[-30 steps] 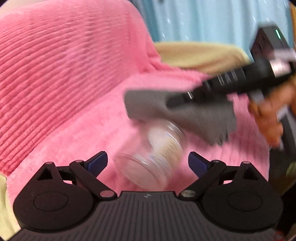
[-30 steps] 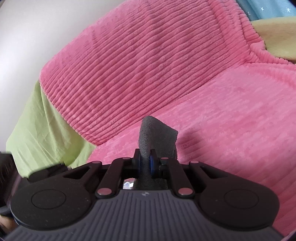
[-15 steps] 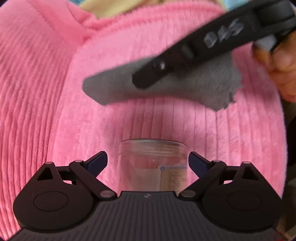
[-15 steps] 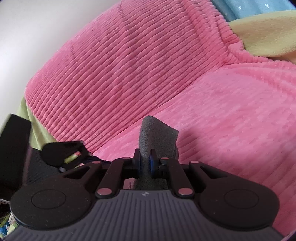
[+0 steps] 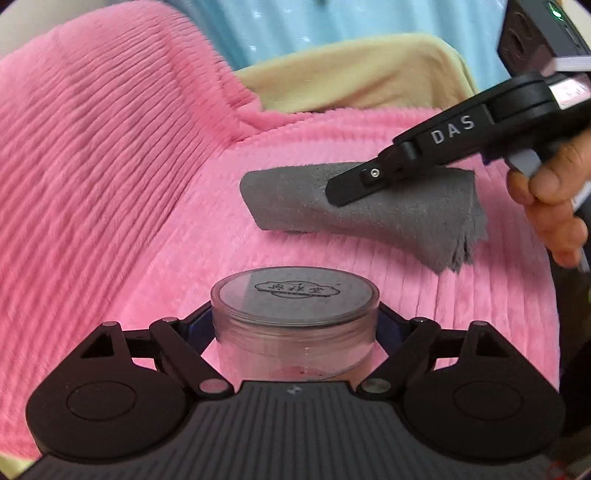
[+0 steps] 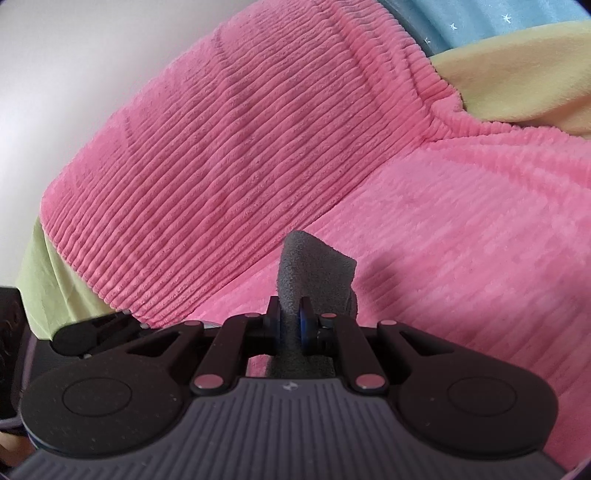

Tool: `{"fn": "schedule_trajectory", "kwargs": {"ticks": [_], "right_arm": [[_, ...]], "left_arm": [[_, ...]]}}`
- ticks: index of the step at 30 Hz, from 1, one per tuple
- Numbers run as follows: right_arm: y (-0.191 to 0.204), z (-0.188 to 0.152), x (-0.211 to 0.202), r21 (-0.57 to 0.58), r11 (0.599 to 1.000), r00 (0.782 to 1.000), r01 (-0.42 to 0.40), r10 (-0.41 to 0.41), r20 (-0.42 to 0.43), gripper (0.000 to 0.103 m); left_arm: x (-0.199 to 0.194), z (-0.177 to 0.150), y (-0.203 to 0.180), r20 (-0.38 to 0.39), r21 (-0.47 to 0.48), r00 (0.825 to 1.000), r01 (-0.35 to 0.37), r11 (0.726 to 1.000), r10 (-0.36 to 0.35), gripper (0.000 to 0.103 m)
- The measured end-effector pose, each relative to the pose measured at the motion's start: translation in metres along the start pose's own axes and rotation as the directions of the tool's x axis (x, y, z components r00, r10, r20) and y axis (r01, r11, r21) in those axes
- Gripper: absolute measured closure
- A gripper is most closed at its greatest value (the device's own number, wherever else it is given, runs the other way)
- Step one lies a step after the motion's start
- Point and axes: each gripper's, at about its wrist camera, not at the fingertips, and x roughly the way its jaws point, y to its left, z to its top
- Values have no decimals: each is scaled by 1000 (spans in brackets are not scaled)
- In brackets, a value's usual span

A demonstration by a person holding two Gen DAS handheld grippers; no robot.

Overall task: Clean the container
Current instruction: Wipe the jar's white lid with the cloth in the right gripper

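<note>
A clear round container (image 5: 295,291) with a stamped emblem on its flat top stands upright on the pink blanket, low in the left wrist view. My left gripper (image 5: 295,326) has it between its jaws, which are closing, and both blue pads touch its sides. Beyond it to the right, my right gripper (image 5: 354,184) hangs above the blanket, shut on a grey cloth (image 5: 406,218) that droops below its fingers. In the right wrist view the same cloth (image 6: 314,266) sticks up out of the shut right gripper (image 6: 291,314). A person's hand (image 5: 554,206) holds that gripper's handle.
A pink ribbed blanket (image 5: 110,166) covers the seat and the backrest. Behind it lie a pale yellow cloth (image 5: 351,74) and a blue curtain (image 5: 295,22). A green sheet (image 6: 48,280) and a white wall (image 6: 92,55) are at the left in the right wrist view.
The container was blurred and tilted, then stood upright between wide jaws. Now the left jaws have closed in on its sides. The right gripper with the cloth has drifted right.
</note>
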Motion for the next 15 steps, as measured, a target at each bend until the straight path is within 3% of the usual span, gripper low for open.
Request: {"fn": "schedule_trajectory", "kwargs": {"ticks": [5,9,15], "right_arm": [[0,-1,3,-14,1000,1000,11,-11,-5,95],[-2,0,0,-27,999,1000,18,-18,-13,95],[-3,-2,-3,-54,998,999,18,-20,-31,95]], "left_arm": [[10,-14,-9,77,-88,997,4,996,3,16],[5,-33,-11,130,-166,990,-26,986,48,16],[5,-49,-14,87,-205,993,-58,977,77,14]]}}
